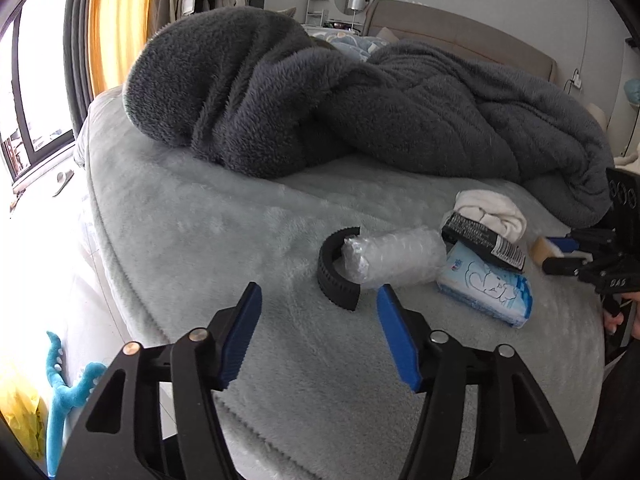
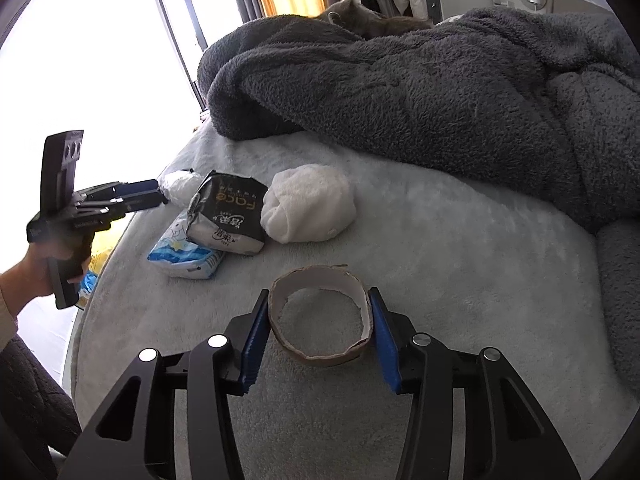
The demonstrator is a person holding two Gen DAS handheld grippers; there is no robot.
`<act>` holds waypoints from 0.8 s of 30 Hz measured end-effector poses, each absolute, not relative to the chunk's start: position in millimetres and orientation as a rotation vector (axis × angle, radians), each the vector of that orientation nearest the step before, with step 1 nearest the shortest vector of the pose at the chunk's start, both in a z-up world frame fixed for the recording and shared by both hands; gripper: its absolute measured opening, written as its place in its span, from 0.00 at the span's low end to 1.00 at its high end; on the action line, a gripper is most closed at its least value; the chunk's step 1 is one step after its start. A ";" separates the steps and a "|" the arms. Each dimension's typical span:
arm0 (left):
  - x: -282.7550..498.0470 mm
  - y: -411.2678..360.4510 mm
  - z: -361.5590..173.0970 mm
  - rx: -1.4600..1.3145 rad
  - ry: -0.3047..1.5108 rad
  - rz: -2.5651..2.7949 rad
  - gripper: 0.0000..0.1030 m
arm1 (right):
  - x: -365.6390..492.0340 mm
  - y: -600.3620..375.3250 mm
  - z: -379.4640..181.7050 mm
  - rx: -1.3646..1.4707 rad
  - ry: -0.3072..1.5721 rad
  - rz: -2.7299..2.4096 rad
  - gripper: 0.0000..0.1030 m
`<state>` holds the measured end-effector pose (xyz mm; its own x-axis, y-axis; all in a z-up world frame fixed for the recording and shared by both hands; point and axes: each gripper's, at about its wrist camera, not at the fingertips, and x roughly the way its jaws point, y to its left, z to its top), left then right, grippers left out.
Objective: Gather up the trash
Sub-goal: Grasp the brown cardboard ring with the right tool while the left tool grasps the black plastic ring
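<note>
A: How was the right gripper (image 2: 318, 334) positioned?

B: It was closed around a cardboard tape ring (image 2: 320, 320) on the pale bed cover (image 2: 460, 264), both pads touching the ring's sides.

A: And the left gripper (image 1: 318, 330)?

B: Its jaws were spread, nothing between them, just short of a bubble-wrap roll (image 1: 394, 258) lying in a black ring (image 1: 336, 280). Tissue packs (image 1: 486, 290) lay beside the roll.

Bed cover (image 1: 200, 240): pale plush fleece, matt. Blanket (image 1: 400, 120): dark grey shaggy fleece. Cardboard ring (image 2: 320, 320): rough, matt, torn edges. Bubble wrap roll (image 1: 394, 258): clear glossy plastic. Black ring (image 1: 332, 276): ribbed, matt. Tissue packs (image 2: 188, 256): glossy film. White cloth bundle (image 2: 308, 208): soft. Claw pads (image 2: 382, 344): blue, ribbed.
</note>
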<state>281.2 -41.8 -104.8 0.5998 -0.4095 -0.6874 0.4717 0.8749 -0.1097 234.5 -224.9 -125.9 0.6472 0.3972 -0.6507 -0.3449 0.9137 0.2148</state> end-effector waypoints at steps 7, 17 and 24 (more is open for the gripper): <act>287.4 -43.9 -110.6 0.118 0.789 -0.479 0.51 | 233.7 -233.0 -125.8 0.090 0.763 0.410 0.47; 297.9 -38.3 -109.7 0.109 0.796 -0.413 0.40 | 232.8 -234.1 -124.7 0.091 0.762 0.412 0.47; 302.8 -50.1 -109.1 0.101 0.786 -0.403 0.55 | 232.5 -230.6 -122.6 0.085 0.761 0.420 0.47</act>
